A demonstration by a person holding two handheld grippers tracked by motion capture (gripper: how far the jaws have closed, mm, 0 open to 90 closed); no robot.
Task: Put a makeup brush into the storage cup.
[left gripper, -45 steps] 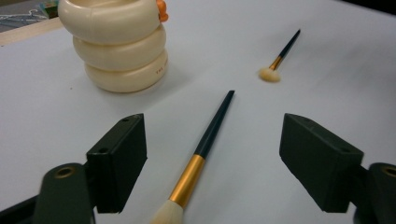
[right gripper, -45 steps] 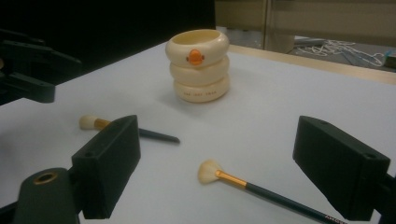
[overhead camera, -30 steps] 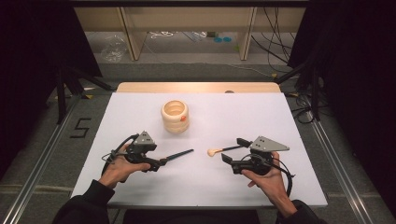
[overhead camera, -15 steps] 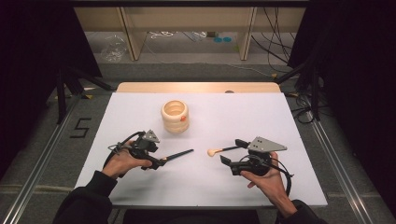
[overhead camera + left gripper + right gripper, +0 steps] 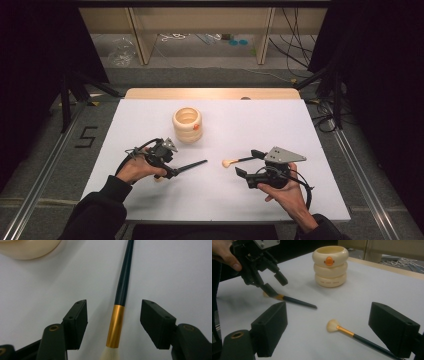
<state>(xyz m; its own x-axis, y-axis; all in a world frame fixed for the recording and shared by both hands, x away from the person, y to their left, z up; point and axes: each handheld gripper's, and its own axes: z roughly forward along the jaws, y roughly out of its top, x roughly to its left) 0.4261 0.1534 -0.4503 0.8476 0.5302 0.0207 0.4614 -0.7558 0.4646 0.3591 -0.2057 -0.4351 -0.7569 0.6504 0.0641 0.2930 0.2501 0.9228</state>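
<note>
Now brush (image 5: 119,315) between left claw (image 5: 113,325) jaws, closing, pads not touching.

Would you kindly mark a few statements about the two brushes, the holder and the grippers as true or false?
1. The left gripper straddles a brush lying on the table. True; its jaws have been closing, pads not yet touching.
2. That brush has a silver ferrule. False; it is gold.
3. The holder lies on its side. False; it stands upright.
4. A second brush lies before the right gripper. True.
5. The right gripper clamps that brush. False; its jaws stand open.
</note>
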